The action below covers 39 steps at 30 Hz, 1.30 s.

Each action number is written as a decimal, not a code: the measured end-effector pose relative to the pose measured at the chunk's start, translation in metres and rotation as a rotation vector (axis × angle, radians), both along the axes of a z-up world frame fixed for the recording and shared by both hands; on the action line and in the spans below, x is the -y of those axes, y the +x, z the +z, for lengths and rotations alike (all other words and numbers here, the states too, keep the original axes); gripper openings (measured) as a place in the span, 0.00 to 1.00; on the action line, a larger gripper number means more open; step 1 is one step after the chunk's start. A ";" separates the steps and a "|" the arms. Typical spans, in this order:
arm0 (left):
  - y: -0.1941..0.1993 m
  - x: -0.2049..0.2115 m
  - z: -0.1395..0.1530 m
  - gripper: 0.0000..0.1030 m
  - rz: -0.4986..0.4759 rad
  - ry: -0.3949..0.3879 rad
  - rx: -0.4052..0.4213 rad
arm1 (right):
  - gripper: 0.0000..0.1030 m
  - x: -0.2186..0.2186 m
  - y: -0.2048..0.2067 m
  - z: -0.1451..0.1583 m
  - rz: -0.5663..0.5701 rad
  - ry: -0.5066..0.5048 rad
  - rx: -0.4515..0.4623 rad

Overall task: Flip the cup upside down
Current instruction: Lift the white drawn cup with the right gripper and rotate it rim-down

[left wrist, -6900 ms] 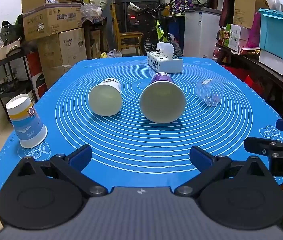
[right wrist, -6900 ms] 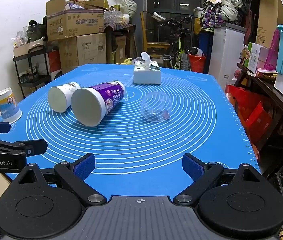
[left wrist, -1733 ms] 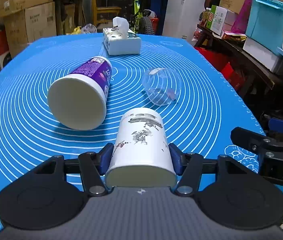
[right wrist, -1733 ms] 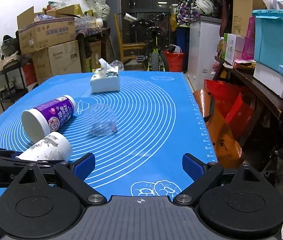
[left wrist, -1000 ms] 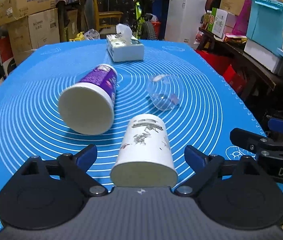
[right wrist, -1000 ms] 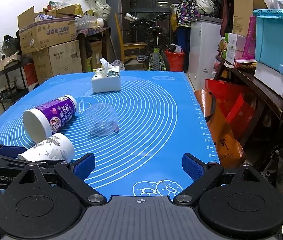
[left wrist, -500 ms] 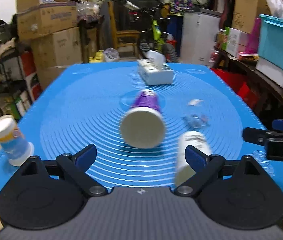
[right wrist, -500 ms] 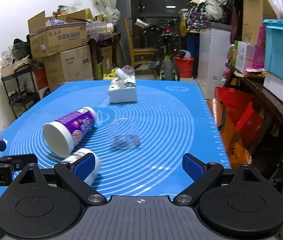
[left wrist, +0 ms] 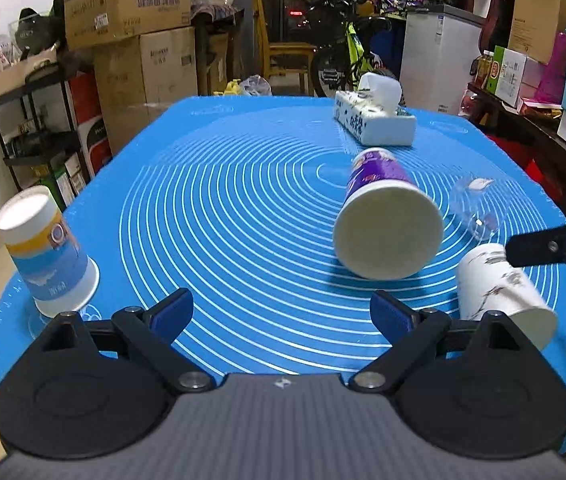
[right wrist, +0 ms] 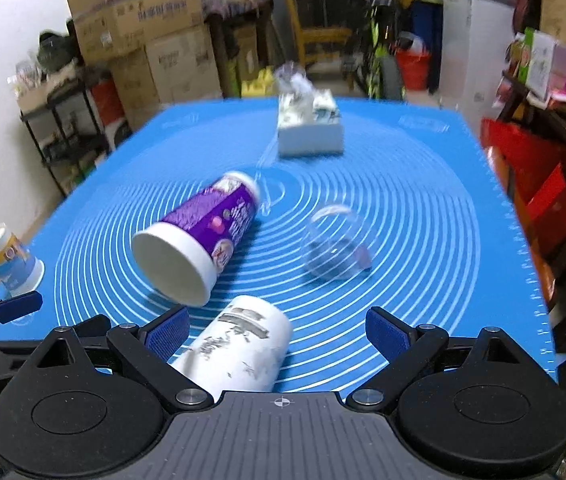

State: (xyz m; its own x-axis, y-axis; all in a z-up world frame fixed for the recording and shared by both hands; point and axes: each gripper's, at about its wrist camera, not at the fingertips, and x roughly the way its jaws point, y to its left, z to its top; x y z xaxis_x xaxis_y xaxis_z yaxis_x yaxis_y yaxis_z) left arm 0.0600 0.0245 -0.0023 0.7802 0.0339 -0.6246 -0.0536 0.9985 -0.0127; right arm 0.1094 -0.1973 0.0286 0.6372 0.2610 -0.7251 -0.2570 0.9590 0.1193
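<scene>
White cup (right wrist: 239,350) lies on its side near the blue mat's (left wrist: 243,208) front edge, between the right gripper's (right wrist: 278,330) wide-apart jaws; left gripper (left wrist: 281,312) gapes empty.

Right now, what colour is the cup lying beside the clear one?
Purple cup with white rim; clearest in the right wrist view.

Both tongs (left wrist: 282,314) (right wrist: 278,332) gape wide

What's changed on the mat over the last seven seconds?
The left gripper carried the white cup from beside the purple cup to the near right of the mat, let go and swung left. The cup lies between the open right gripper's fingers. Purple cup, clear cup, tissue box and inverted blue cup stayed.
</scene>
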 end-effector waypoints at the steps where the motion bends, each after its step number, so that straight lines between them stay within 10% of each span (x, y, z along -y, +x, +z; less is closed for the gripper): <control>1: 0.001 -0.002 -0.001 0.92 0.000 -0.007 -0.001 | 0.92 -0.004 0.005 -0.001 0.005 -0.004 -0.023; 11: 0.000 -0.010 -0.004 0.92 0.029 -0.044 0.018 | 0.76 -0.024 0.061 -0.033 0.007 0.019 -0.345; 17: -0.002 -0.011 -0.005 0.92 0.023 -0.051 0.018 | 0.63 -0.023 0.058 -0.035 0.006 0.032 -0.367; 22: -0.003 -0.012 -0.005 0.92 0.018 -0.066 0.020 | 0.61 -0.024 0.036 -0.021 0.021 -0.013 -0.250; 32: -0.004 -0.009 -0.006 0.92 0.023 -0.071 0.035 | 0.62 -0.026 -0.033 -0.018 -0.058 -0.278 0.460; 39: -0.003 -0.007 -0.010 0.92 0.020 -0.072 0.015 | 0.62 -0.008 -0.047 -0.042 -0.098 -0.220 0.518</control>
